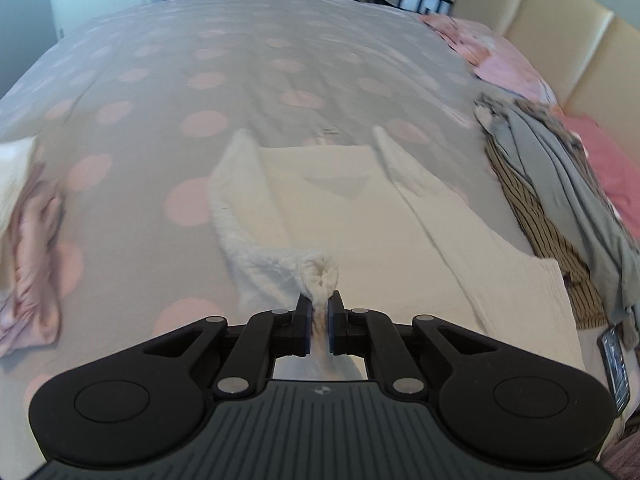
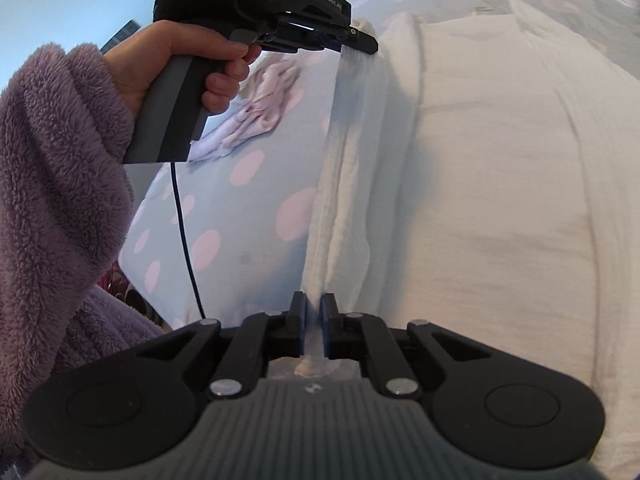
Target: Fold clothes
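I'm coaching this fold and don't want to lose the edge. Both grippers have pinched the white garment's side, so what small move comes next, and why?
Probably carry the pinched edge across toward the garment's middle. The left gripper and right gripper are each shut on the same lifted side strip of the white garment, while the rest lies flat on the dotted bedspread.

"GenRobot.AI" in white on the left gripper (image 2: 362, 42) body, smaller lettering beside it unreadable
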Demonstrator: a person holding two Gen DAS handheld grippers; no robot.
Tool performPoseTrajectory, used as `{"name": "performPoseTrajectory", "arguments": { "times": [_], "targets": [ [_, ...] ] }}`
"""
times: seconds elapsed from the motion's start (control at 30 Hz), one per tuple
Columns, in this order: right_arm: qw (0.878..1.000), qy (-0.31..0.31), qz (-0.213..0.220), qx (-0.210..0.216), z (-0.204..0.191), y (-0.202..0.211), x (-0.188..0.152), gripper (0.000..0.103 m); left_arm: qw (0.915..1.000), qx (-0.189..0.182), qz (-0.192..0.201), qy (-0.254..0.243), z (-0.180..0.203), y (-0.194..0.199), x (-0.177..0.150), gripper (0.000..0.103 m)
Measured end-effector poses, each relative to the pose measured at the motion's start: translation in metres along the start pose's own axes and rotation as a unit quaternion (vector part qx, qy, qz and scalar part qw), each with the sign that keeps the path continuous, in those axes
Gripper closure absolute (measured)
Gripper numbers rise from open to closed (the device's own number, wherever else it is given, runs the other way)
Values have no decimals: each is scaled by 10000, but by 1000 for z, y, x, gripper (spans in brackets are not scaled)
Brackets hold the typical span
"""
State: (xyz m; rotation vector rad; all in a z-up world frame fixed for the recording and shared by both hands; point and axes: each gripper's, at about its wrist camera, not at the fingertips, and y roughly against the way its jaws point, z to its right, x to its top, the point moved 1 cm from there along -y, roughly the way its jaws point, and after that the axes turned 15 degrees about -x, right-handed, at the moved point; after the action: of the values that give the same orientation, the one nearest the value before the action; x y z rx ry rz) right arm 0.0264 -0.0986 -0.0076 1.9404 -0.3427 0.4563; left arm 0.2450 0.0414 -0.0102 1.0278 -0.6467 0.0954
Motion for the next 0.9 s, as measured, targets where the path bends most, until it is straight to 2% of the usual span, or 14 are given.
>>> {"name": "performPoseTrajectory", "arguments": {
  "times": [0.23, 0.5, 0.53, 0.63, 0.67, 0.7, 0.77, 0.8, 0.9],
  "targets": [
    [9982, -403, -203, -384, 38, -8, -8, 94, 9985, -190, -399, -309, 26, -55, 1, 98],
    [9931, -738, -514, -748, 72, -27, -16, 95, 9957, -223, -828, -365, 30, -106, -8, 95],
    [9925, -764, -563, -767, 75, -31, -17, 95, 9953, -234, -853, -389, 30, -106, -10, 93],
    [9918, -771, -628, -807, 72, -32, -21, 94, 9944, -276, -905, -465, 32, -104, -14, 73],
    [9917, -760, -629, -825, 66, -33, -22, 94, 9945, -272, -888, -487, 34, -99, -15, 63],
    [9917, -731, -627, -847, 62, -34, -20, 94, 9946, -267, -869, -509, 36, -94, -16, 58],
    [9916, -640, -588, -956, 69, -27, -21, 89, 9951, -242, -778, -558, 40, -79, -21, 56],
    [9914, -593, -559, -1026, 78, -21, -22, 89, 9952, -274, -747, -568, 42, -71, -25, 56],
    [9912, -425, -377, -1191, 75, -11, -20, 88, 9952, -405, -700, -556, 45, -45, -40, 56]
  ]
}}
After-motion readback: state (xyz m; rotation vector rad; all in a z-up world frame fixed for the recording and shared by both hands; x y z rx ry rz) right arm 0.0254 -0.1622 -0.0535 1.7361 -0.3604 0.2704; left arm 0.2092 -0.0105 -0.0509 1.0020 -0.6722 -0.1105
